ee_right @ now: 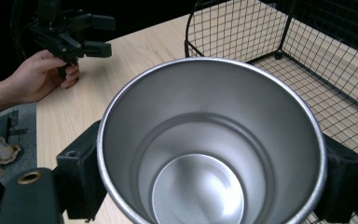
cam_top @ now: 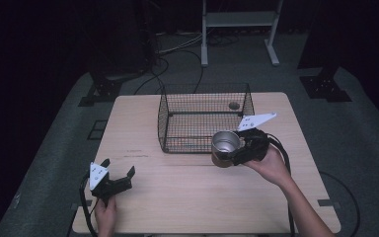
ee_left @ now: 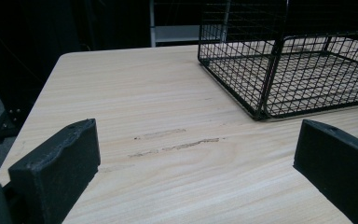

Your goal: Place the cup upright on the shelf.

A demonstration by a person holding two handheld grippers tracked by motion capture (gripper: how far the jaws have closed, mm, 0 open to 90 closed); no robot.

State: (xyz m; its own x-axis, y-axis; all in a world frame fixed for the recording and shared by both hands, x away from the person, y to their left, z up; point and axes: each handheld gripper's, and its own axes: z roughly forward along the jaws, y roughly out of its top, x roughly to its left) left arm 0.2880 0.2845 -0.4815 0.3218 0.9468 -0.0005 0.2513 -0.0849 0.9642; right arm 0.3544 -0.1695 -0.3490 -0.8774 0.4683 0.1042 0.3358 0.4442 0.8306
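Observation:
A shiny, empty metal cup (cam_top: 224, 142) hangs just above the table by the front right corner of the black wire basket (cam_top: 205, 116). My right gripper (cam_top: 228, 155) is shut on it, one black jaw on each side of its wall. In the right gripper view the cup (ee_right: 209, 154) opens toward the camera, with the right gripper (ee_right: 212, 179) clamped around it. My left gripper (cam_top: 118, 168) sits at the table's front left, open and empty. In the left gripper view the left gripper (ee_left: 196, 163) has its jaws wide apart over bare wood.
The basket (ee_left: 284, 70) stands empty at the middle back of the wooden table (cam_top: 187, 192). The right gripper view shows the basket (ee_right: 270, 32) close behind the cup and the left gripper (ee_right: 106, 33) held in a hand far off. Cables and a white frame lie on the floor beyond.

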